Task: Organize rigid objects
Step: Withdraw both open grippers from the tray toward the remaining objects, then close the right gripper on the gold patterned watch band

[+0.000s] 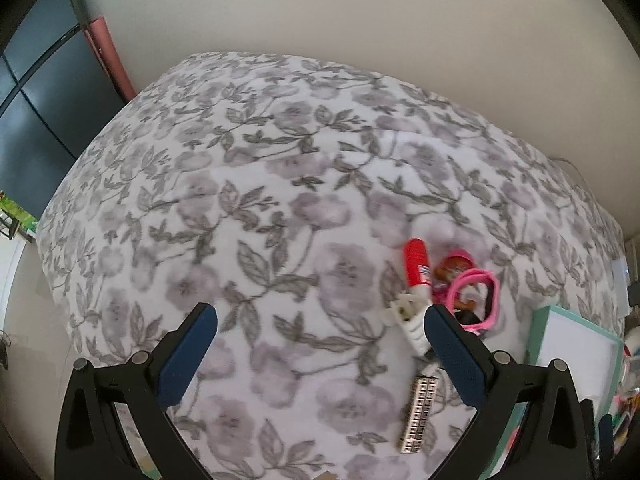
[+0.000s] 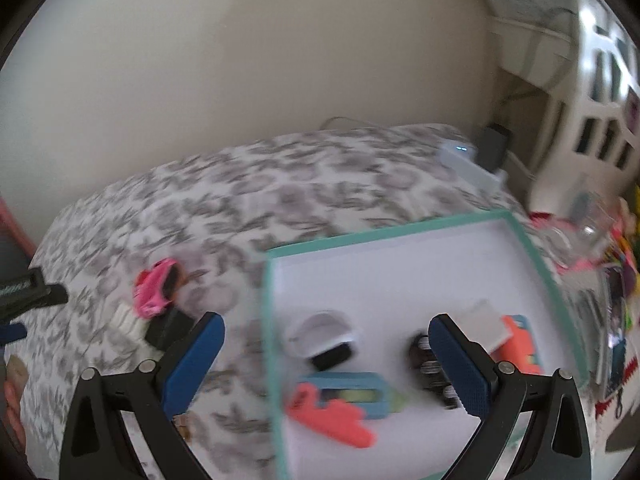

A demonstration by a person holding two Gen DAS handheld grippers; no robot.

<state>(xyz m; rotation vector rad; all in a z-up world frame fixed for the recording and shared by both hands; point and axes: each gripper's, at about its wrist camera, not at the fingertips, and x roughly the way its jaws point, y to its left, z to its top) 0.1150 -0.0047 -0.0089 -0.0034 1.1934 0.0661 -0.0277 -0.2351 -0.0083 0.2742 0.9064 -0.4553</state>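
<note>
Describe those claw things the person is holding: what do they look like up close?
Each claw has two fingers with dark blue, finely textured pads on black plastic arms that widen into a forked frame, pinned with small round silver bolts. The left claw and the right claw look the same. No cables or markings show. Of the person themselves, nothing clear enough to describe is visible.

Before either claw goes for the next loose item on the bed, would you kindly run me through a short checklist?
1. Left claw open and empty: ok.
2. Right claw open and empty: ok.
3. Loose items remain on the floral bedspread: ok; red marker, pink band, studded clip.
4. Free space in the teal-rimmed box: ok.
5. Marker free of neighbours: not ok; a white piece sits at its lower end.
6. Right wrist view sharp: not ok, blurred.
</note>
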